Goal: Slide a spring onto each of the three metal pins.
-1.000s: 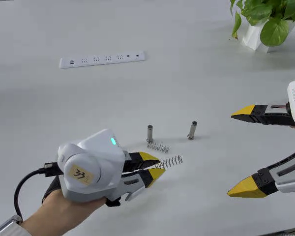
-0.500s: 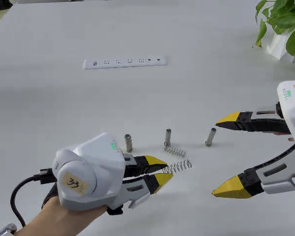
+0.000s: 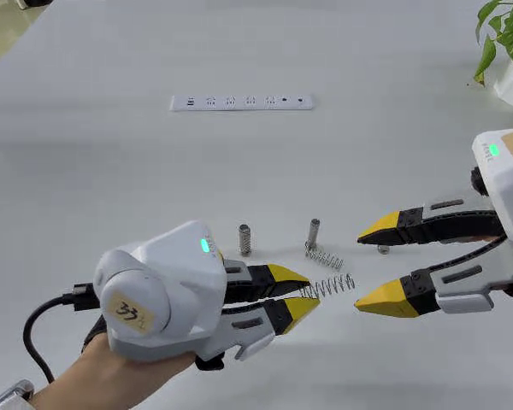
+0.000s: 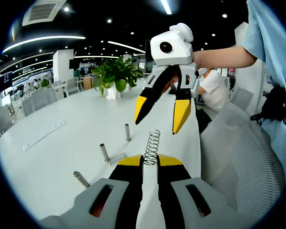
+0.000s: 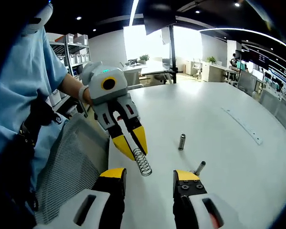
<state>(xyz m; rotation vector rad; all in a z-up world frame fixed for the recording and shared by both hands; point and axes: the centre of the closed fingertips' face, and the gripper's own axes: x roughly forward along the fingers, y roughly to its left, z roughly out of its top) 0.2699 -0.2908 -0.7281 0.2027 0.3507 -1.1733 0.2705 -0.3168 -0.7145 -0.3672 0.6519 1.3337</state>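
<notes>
My left gripper (image 3: 303,292) is shut on one end of a spring (image 3: 329,286), which sticks out level above the table. My right gripper (image 3: 369,266) is open, its yellow tips just beyond the spring's free end. From the left gripper view the spring (image 4: 151,145) points at the right gripper (image 4: 159,119). The left pin (image 3: 244,239) carries a spring. The middle pin (image 3: 312,232) is bare, with a loose spring (image 3: 325,257) lying at its foot. The third pin (image 3: 383,248) is mostly hidden behind the right gripper's upper jaw. In the right gripper view the held spring (image 5: 143,162) hangs between my jaws.
A white power strip (image 3: 242,102) lies at the back of the grey table (image 3: 111,171). A potted plant (image 3: 506,43) stands at the far right corner. A person's hand holds the left gripper at the near edge.
The right gripper has moved left, up to the free end of the held spring, and its jaws have narrowed somewhat. The left gripper still holds the spring. The head camera has shifted.
</notes>
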